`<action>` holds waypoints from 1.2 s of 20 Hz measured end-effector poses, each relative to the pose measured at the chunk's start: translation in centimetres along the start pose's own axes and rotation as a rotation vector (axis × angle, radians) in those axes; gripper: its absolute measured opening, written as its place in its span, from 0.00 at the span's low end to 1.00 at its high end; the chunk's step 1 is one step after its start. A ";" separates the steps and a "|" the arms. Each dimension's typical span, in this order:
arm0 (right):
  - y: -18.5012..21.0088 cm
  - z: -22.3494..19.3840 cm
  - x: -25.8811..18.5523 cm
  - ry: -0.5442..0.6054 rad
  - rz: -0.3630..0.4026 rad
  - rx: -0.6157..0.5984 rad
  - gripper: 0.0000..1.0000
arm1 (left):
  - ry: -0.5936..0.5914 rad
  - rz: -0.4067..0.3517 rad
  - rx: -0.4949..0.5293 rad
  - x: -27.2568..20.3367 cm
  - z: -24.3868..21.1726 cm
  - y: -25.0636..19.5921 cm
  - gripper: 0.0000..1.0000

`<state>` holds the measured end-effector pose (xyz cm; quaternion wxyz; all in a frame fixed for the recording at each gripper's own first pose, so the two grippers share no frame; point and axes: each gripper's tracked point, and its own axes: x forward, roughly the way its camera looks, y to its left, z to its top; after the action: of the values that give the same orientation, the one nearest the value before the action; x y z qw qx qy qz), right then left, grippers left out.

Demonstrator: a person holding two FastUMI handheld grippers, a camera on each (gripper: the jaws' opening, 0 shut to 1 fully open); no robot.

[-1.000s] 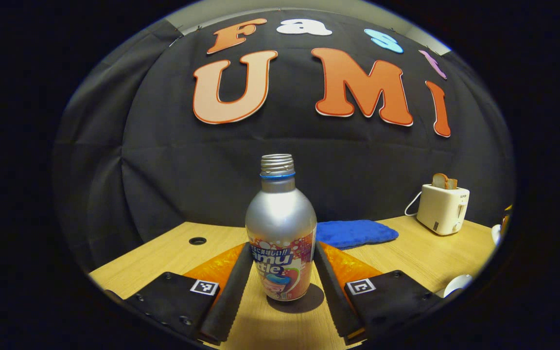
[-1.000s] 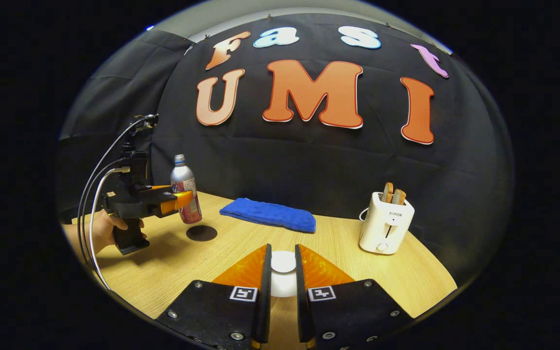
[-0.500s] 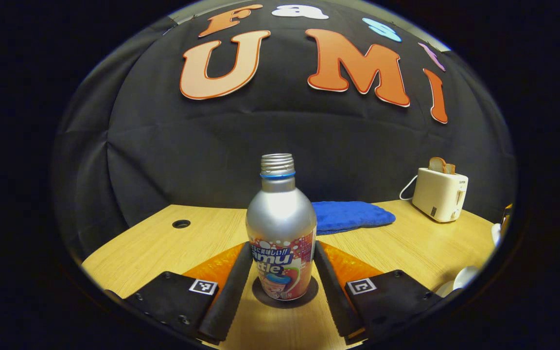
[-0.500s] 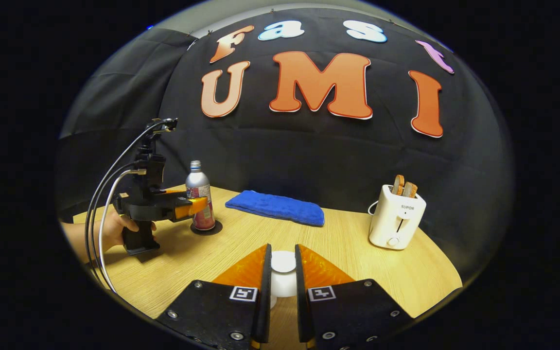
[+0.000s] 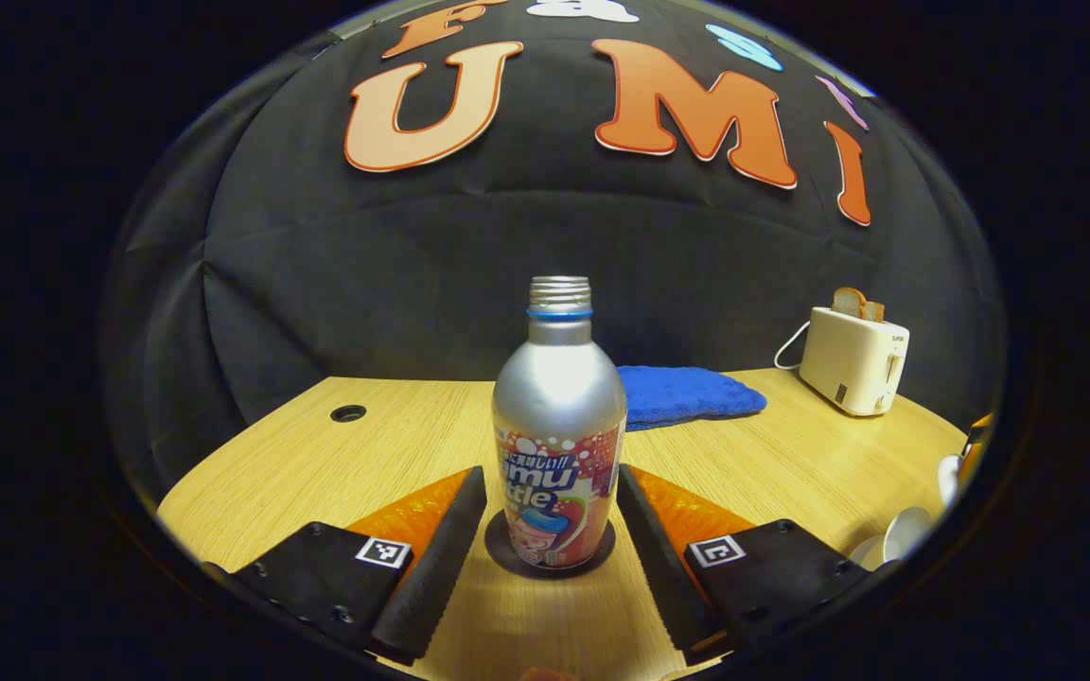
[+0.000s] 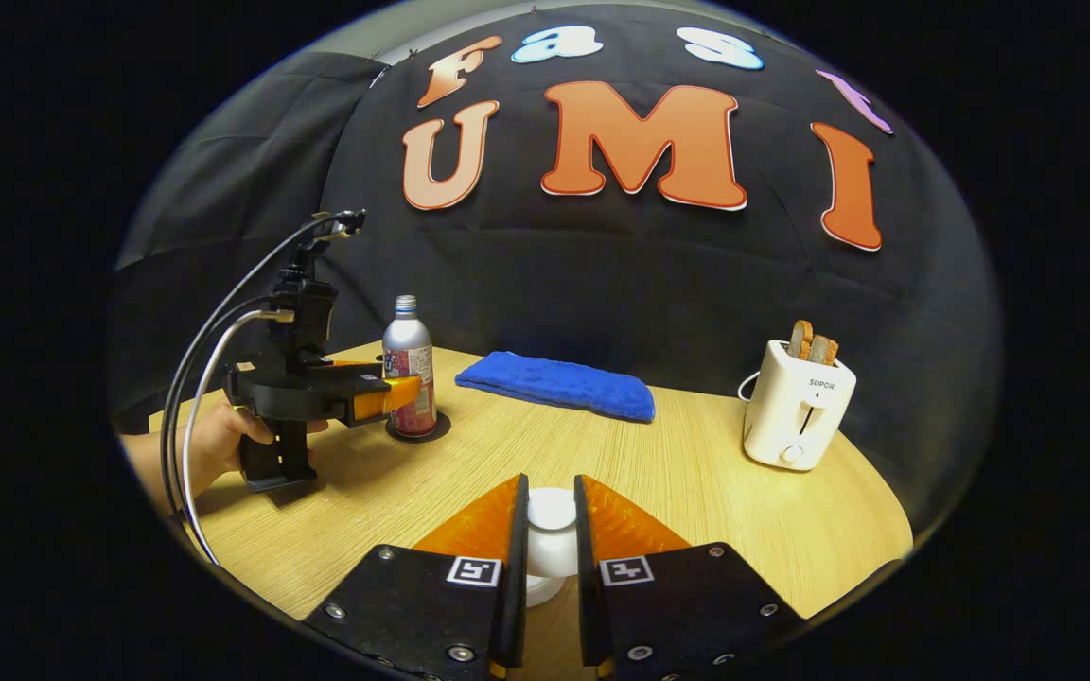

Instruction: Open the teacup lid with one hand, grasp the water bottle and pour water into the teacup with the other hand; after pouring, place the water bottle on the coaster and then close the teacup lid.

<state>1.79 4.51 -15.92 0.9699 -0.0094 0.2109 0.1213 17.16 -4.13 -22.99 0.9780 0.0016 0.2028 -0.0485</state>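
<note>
The silver water bottle (image 5: 559,407) with a printed label stands upright on the round dark coaster (image 5: 496,549). My left gripper (image 5: 550,473) is open around its lower half, with a narrow gap showing at the left finger. In the right gripper view the bottle (image 6: 410,364) and the coaster (image 6: 441,431) are at far left, with the left gripper (image 6: 403,392) and a hand (image 6: 214,440) beside them. My right gripper (image 6: 552,515) is shut on the white knob of the teacup lid (image 6: 552,508). The white teacup (image 5: 909,525) sits at the lower right edge of the left gripper view.
A folded blue cloth (image 6: 559,385) lies at the back of the wooden table (image 6: 696,473). A white toaster (image 6: 798,416) holding bread slices stands at the back right. There is a small round hole (image 5: 348,413) in the tabletop at far left. Cables (image 6: 214,350) arc from the left gripper.
The bottle came down from above the table onto the coaster. My left gripper's fingers then spread away from its sides. My right gripper kept its hold on the lid.
</note>
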 end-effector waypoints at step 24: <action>2.3 -2.9 1.3 0.032 0.007 0.004 0.31 | -0.115 0.003 -0.038 -9.7 2.0 1.1 0.95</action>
<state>1.21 6.81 -19.06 0.9660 -0.0087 0.2267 0.1240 9.19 -2.14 -17.27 0.9880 -0.0196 0.1473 -0.0434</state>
